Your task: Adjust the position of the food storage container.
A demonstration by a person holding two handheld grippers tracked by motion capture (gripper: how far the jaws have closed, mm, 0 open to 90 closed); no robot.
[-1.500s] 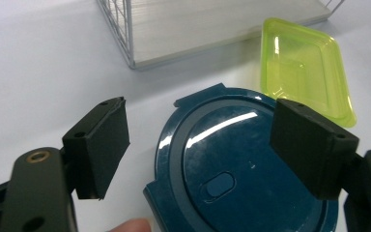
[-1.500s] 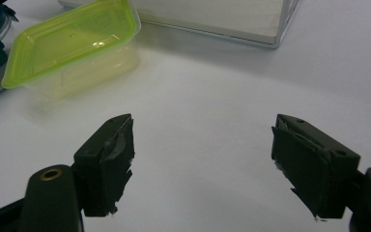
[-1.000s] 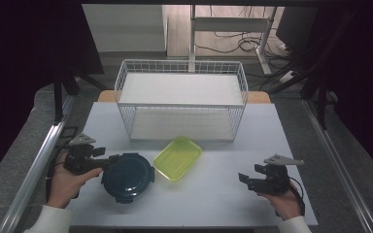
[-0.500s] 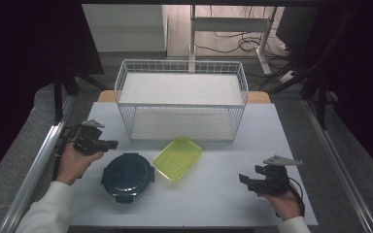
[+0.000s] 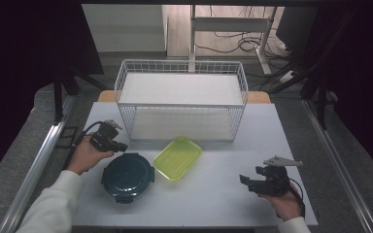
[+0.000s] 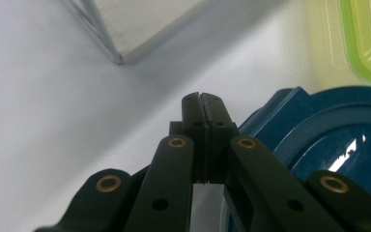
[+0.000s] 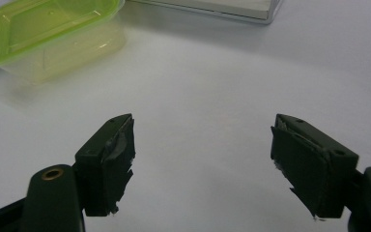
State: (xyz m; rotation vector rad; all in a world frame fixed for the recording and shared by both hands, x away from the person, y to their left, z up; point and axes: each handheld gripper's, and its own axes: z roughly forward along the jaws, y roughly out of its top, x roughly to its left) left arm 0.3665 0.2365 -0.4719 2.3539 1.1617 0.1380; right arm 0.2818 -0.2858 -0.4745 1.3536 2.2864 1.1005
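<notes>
The left claw point(image 5: 110, 139) is pressed together on nothing, hovering just beside the upper-left rim of the round dark-blue container point(image 5: 127, 176). The right claw point(image 5: 255, 182) is spread wide and empty above the bare white desk point(image 5: 213, 204). A lime-green container point(image 5: 178, 158) sits between them, in front of the wire basket point(image 5: 182, 104).

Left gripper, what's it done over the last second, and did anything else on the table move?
The left gripper has drawn back from the dark blue round container, going up and away toward the far left of the table; its jaws are pressed together on nothing. The container, the green container, the wire basket and the open right gripper stayed put.
</notes>
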